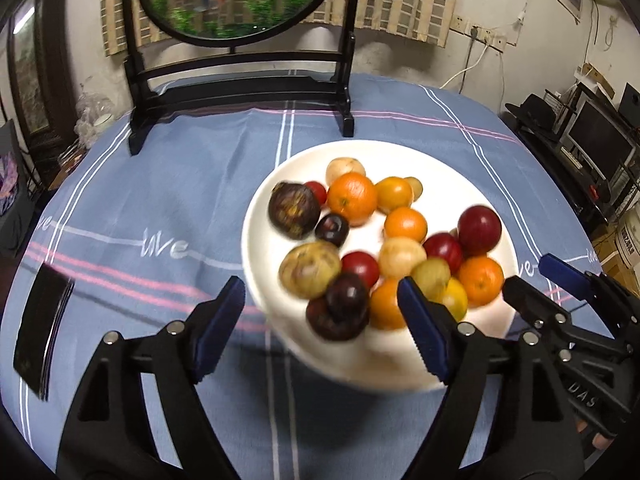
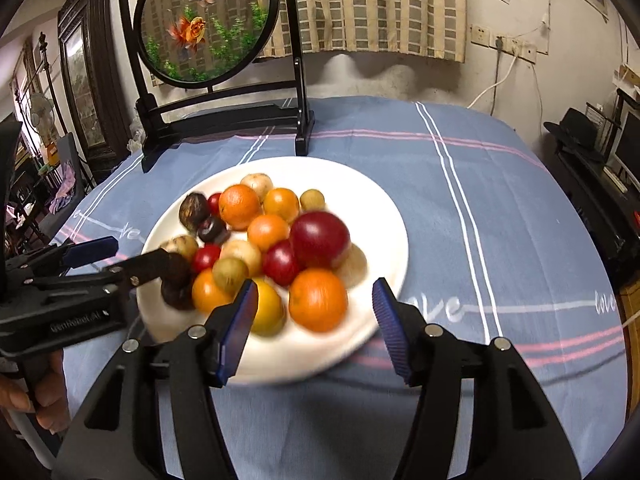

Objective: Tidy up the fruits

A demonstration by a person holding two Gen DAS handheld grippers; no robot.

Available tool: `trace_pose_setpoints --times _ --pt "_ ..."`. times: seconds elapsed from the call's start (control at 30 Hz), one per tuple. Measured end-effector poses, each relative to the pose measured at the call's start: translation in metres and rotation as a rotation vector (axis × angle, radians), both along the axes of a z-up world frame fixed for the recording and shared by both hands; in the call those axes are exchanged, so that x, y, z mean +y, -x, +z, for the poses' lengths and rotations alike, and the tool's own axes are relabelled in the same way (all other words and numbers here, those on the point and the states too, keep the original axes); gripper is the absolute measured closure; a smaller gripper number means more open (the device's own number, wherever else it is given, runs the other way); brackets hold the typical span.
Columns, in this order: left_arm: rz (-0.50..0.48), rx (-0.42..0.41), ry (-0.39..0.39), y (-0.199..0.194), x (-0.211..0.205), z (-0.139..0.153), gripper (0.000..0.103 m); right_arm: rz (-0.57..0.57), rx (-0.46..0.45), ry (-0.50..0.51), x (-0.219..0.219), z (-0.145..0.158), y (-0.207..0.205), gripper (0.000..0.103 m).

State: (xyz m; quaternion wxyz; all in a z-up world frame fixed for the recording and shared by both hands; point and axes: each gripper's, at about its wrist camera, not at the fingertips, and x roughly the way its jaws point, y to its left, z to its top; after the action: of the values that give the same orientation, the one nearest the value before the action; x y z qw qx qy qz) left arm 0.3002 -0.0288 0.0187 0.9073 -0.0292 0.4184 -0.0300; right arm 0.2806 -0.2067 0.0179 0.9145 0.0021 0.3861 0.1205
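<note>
From the left wrist we see our left tongs [image 1: 322, 320] spread wide over the white plate [image 1: 420, 160] of fruits [image 1: 352, 199] on the bench [image 1: 180, 168]; only here, a black booklet [image 1: 42, 328]. From the right wrist, our right tongs [image 2: 314, 322] gape wide before an orange [image 2: 318, 299]; only here, a dark framed mirror [image 2: 86, 68].

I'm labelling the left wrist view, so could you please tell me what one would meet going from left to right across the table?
Black booklet → left gripper, open → white plate piled with fruit → right gripper, open, at the plate's right edge.
</note>
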Motion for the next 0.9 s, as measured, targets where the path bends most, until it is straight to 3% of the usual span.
trace_pose_setpoints --times 0.27,0.53,0.9 --pt "0.012 0.004 -0.008 0.059 0.005 -0.003 0.018 -0.029 0.025 0.067 -0.006 -0.006 0.060 0.042" --pt "0.006 -0.020 -0.028 0.117 0.007 -0.002 0.012 -0.052 0.059 0.031 -0.010 -0.023 0.110 0.041" --pt "0.021 0.005 -0.037 0.146 0.012 -0.012 0.011 -0.052 0.052 0.044 -0.006 -0.025 0.145 0.039"
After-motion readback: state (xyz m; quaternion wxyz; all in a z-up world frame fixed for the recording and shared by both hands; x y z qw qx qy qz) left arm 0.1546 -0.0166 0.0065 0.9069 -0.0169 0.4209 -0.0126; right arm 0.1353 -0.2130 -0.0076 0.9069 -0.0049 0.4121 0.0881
